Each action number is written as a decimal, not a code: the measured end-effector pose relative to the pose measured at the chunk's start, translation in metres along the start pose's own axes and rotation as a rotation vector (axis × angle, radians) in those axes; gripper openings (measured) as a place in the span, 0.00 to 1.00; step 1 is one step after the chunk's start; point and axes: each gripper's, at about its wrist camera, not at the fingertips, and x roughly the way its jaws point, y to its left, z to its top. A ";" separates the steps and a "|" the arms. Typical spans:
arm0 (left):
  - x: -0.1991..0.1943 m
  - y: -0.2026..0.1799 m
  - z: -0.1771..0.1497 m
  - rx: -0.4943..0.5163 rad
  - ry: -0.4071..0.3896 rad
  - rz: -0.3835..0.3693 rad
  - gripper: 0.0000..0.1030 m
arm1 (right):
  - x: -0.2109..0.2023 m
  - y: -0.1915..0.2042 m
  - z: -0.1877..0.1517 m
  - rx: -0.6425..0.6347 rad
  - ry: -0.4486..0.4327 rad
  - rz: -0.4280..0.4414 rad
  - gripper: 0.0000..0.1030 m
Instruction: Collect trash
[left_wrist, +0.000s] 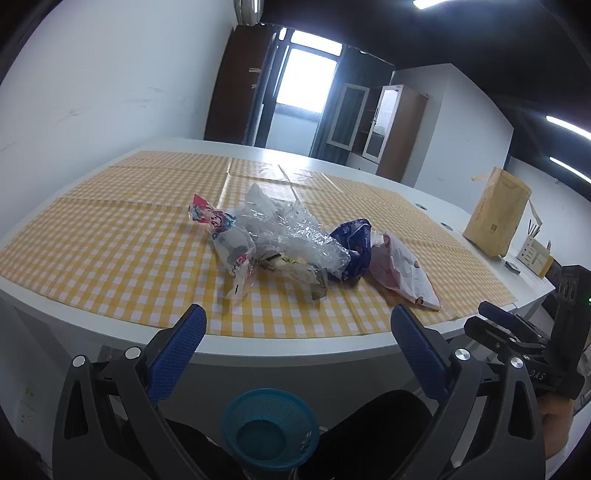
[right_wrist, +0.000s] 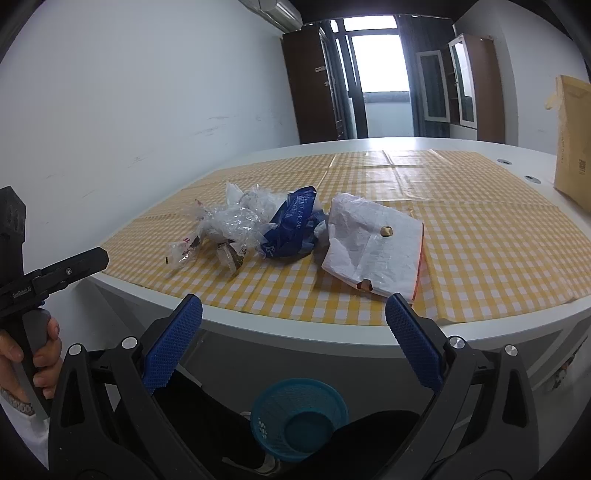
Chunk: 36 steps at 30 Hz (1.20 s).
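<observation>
A pile of trash lies on the yellow checked tablecloth (left_wrist: 110, 240): a pink printed wrapper (left_wrist: 207, 216), crumpled clear plastic (left_wrist: 295, 236), a blue wrapper (left_wrist: 352, 245) and a white-pink bag (left_wrist: 402, 273). In the right wrist view the clear plastic (right_wrist: 229, 225), blue wrapper (right_wrist: 291, 229) and white bag (right_wrist: 376, 247) show too. My left gripper (left_wrist: 299, 328) is open and empty, held before the table's near edge. My right gripper (right_wrist: 295, 317) is open and empty, likewise short of the edge. A teal mesh bin (left_wrist: 269, 428) stands on the floor below; it also shows in the right wrist view (right_wrist: 299, 417).
A brown paper bag (left_wrist: 496, 214) stands at the table's right end, with a pen holder (left_wrist: 532, 247) beside it. A white wall runs along the left. Cabinets (left_wrist: 391, 129) and a bright doorway stand at the back. The white table (right_wrist: 332, 339) rim curves in front.
</observation>
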 end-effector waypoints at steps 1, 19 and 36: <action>0.001 0.000 0.000 0.000 0.001 0.002 0.94 | 0.000 0.000 0.000 0.000 0.002 -0.001 0.92; 0.013 0.007 -0.003 -0.020 0.006 0.056 0.94 | 0.012 -0.013 0.002 0.027 0.020 -0.026 0.92; 0.066 0.016 0.035 -0.001 0.030 0.075 0.93 | 0.069 -0.031 0.030 0.010 0.082 -0.079 0.84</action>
